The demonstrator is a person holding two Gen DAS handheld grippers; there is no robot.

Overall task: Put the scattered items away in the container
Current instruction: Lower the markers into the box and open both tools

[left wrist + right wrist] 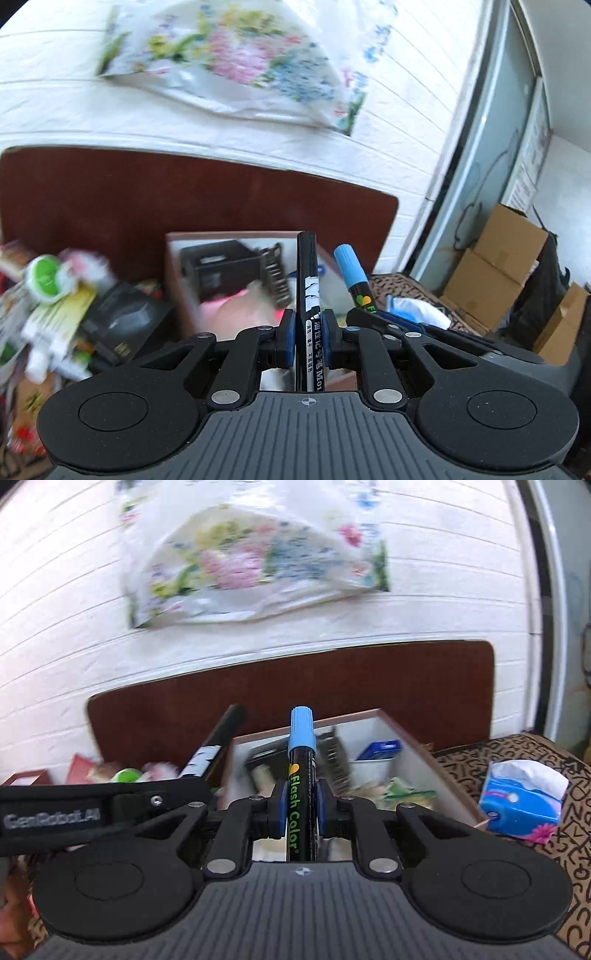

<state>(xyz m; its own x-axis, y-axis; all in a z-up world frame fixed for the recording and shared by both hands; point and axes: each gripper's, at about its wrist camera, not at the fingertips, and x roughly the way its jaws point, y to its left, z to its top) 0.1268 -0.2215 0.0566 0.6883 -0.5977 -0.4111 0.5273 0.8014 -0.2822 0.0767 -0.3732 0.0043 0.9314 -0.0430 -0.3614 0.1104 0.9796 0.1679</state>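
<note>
Left wrist view: left gripper (307, 334), jaws clamped on slim black marker pen (307, 273). Right gripper (300, 808), jaws clamped on blue-capped black marker (302, 775). Both carried over white-walled open box (417, 753), apparently for dropping.

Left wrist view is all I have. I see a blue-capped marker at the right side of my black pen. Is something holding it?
Observer: Yes, the right gripper has its jaws shut on the blue-capped marker.
Operator: What does its label say?
Observer: "Flash Color", in green letters along the barrel.
Operator: Is anything lying to the right of the box?
Observer: A blue tissue pack lies on the patterned cloth, beside the box.
</note>
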